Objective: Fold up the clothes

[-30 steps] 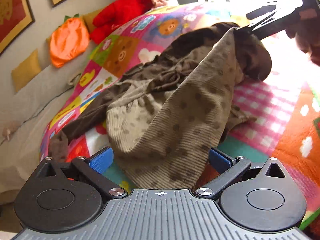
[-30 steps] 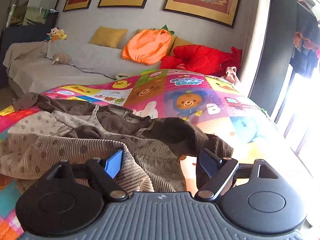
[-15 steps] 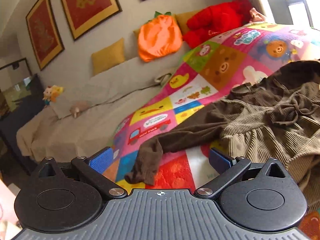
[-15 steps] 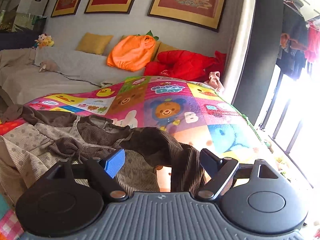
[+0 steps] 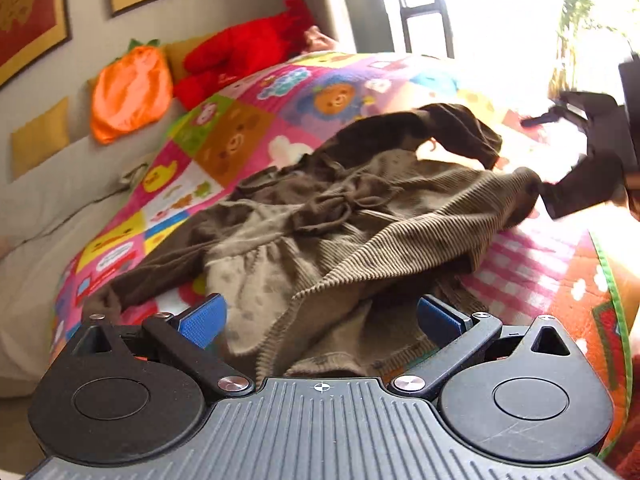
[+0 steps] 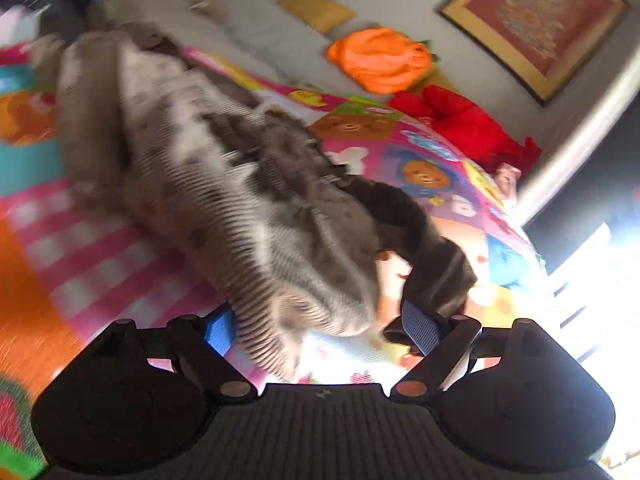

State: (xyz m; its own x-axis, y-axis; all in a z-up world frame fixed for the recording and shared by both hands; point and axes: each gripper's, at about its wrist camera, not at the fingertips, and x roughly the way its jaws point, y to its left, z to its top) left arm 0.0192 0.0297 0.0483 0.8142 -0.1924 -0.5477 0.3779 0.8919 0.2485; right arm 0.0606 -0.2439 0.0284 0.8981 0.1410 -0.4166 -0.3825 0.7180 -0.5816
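A brown ribbed garment (image 5: 360, 232) with dots, darker sleeves and a tied bow lies crumpled on a colourful play mat (image 5: 240, 136). My left gripper (image 5: 320, 316) stands open, and the garment's near hem lies loose between its blue pads. In the blurred, tilted right wrist view the same garment (image 6: 248, 208) runs toward my right gripper (image 6: 320, 328). That gripper's jaws are opening, with a ribbed corner between them and not pinched. From the left wrist view, the right gripper's dark fingers (image 5: 576, 192) sit at the garment's far right corner.
An orange pumpkin cushion (image 5: 128, 92), a red plush (image 5: 240, 56) and yellow cushions rest on the grey sofa (image 5: 48, 216) behind the mat. Framed pictures (image 6: 540, 20) hang on the wall. A bright window (image 5: 500, 8) is at the far right, and the mat's green edge (image 5: 616, 280) is at the right.
The left view swung from the sofa side back onto the garment. The right view rolled and dropped closer, and the garment's raised fold now lies lower on the mat.
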